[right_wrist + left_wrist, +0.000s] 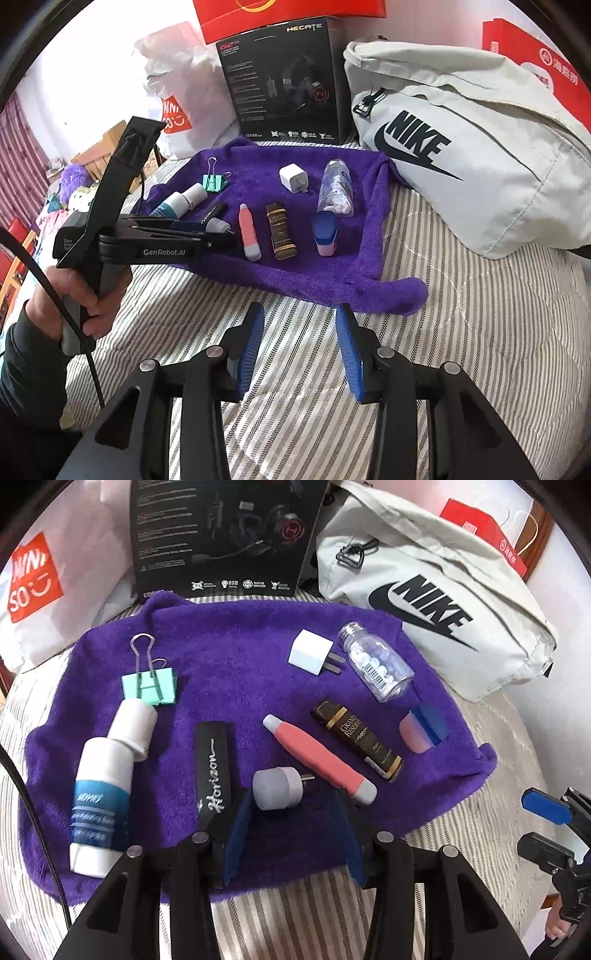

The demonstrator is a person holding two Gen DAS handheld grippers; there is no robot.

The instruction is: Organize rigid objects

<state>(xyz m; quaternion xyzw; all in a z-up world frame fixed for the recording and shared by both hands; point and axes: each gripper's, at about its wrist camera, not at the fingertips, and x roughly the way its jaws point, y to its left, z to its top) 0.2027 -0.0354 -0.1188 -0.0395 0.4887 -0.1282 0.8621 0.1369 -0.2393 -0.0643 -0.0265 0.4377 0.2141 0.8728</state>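
The rigid objects lie spread in rough rows on a purple towel point(236, 657) laid over the striped bed point(461, 332), apparently as a sorting area. The left hand-held gripper point(291, 834) hangs low over the towel's near edge, jaws apart and gripping nothing; the small white cylindrical plug point(277, 788) lies just ahead between its fingertips, prong pointing right, probably just set down or about to be taken. The right hand-held gripper point(301, 350) stands apart and empty over bare bedding, clear of the towel. The pink pen-shaped tool point(319, 758) lies diagonally, white tip toward the far left, roughly parallel to the brown box point(358, 734) beside it.
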